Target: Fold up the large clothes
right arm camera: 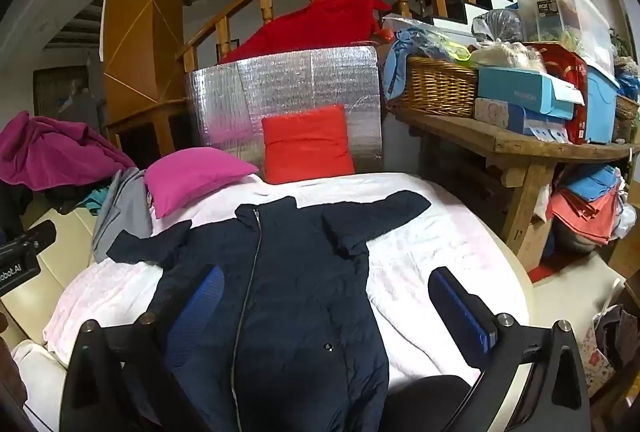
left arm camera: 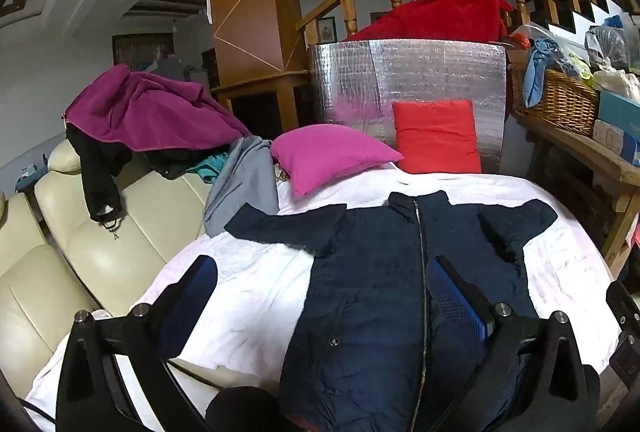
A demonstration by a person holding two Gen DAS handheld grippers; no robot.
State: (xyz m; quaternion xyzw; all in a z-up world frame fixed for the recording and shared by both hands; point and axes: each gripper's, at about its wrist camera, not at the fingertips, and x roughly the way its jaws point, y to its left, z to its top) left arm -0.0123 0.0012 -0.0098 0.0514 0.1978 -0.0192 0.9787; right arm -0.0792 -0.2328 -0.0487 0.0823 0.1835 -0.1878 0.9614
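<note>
A dark navy zip jacket [left arm camera: 372, 296] lies flat, front up, on a pale pink blanket [left arm camera: 248, 284], with both sleeves spread out to the sides. My left gripper [left arm camera: 324, 296] hovers over its lower left part, wide open with nothing between the blue pads. The same jacket [right arm camera: 280, 292] fills the middle of the right wrist view, zip shut and collar at the far end. My right gripper [right arm camera: 324, 304] hangs over its lower right part, also wide open and holding nothing. The jacket's hem is hidden under the gripper frames.
A magenta pillow [left arm camera: 328, 156] and a red cushion [left arm camera: 436, 136] lie at the far end against a silver foil panel [left arm camera: 408, 80]. A cream sofa [left arm camera: 100, 244] with heaped clothes [left arm camera: 148, 112] is on the left. A cluttered wooden table [right arm camera: 516, 144] with a wicker basket [right arm camera: 436, 88] stands on the right.
</note>
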